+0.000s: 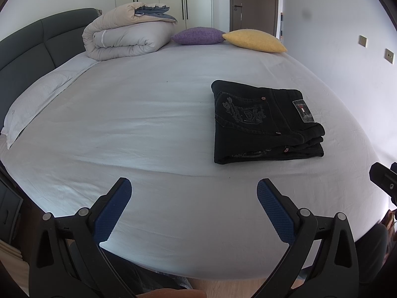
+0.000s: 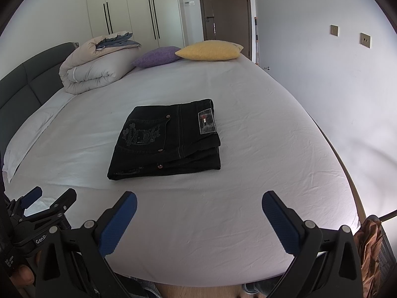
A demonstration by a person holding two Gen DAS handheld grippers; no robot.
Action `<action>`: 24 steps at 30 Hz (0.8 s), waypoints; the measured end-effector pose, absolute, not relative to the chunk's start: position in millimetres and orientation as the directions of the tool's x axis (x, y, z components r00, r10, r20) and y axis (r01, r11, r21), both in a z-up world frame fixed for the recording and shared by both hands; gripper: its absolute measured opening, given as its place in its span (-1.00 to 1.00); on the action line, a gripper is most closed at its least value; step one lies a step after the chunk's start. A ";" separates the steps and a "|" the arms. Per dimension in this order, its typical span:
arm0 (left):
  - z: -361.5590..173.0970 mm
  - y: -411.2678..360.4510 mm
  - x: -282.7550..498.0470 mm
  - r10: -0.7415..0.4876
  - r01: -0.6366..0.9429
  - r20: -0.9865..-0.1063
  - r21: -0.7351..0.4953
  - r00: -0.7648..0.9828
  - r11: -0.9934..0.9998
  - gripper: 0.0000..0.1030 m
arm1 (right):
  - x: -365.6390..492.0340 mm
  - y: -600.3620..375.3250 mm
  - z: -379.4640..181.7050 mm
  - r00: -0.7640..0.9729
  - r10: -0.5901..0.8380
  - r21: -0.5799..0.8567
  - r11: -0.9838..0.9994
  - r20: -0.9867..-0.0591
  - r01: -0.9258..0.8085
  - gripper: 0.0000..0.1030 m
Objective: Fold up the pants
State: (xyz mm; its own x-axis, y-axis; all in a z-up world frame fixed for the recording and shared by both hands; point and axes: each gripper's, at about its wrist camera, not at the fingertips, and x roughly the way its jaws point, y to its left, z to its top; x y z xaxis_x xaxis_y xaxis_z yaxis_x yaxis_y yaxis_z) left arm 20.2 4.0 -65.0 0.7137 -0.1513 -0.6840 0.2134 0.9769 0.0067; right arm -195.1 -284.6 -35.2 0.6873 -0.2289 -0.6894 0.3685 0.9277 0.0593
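Note:
Black pants (image 1: pixel 263 124) lie folded into a compact rectangle on the white bed sheet (image 1: pixel 148 114), back pocket and waist label facing up. They also show in the right wrist view (image 2: pixel 168 141), near the middle of the bed. My left gripper (image 1: pixel 194 193) is open and empty, held above the bed's near edge, to the left of and nearer than the pants. My right gripper (image 2: pixel 199 206) is open and empty, nearer than the pants. The left gripper also shows in the right wrist view (image 2: pixel 53 196) at the lower left.
A rolled duvet (image 1: pixel 124 34), a purple cushion (image 1: pixel 197 35) and a yellow cushion (image 1: pixel 254 40) sit at the far end. A dark headboard (image 1: pixel 24 49) runs along the left. A wall (image 2: pixel 335 87) is close on the right. Wooden floor shows below the near edge.

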 end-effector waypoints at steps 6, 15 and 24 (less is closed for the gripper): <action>-65.8 4.2 19.8 -0.152 0.215 -0.685 0.007 0.713 0.977 1.00 | -195.1 -283.9 -35.6 0.687 -0.229 0.059 0.928 -0.690 0.368 1.00; -66.2 3.2 19.7 -0.151 0.214 -0.686 0.007 0.712 0.977 1.00 | -195.1 -283.1 -36.0 0.687 -0.227 0.059 0.928 -0.691 0.367 1.00; -68.6 2.9 19.6 -0.156 0.218 -0.689 0.003 0.708 0.976 1.00 | -194.8 -282.0 -36.5 0.685 -0.228 0.058 0.928 -0.692 0.367 1.00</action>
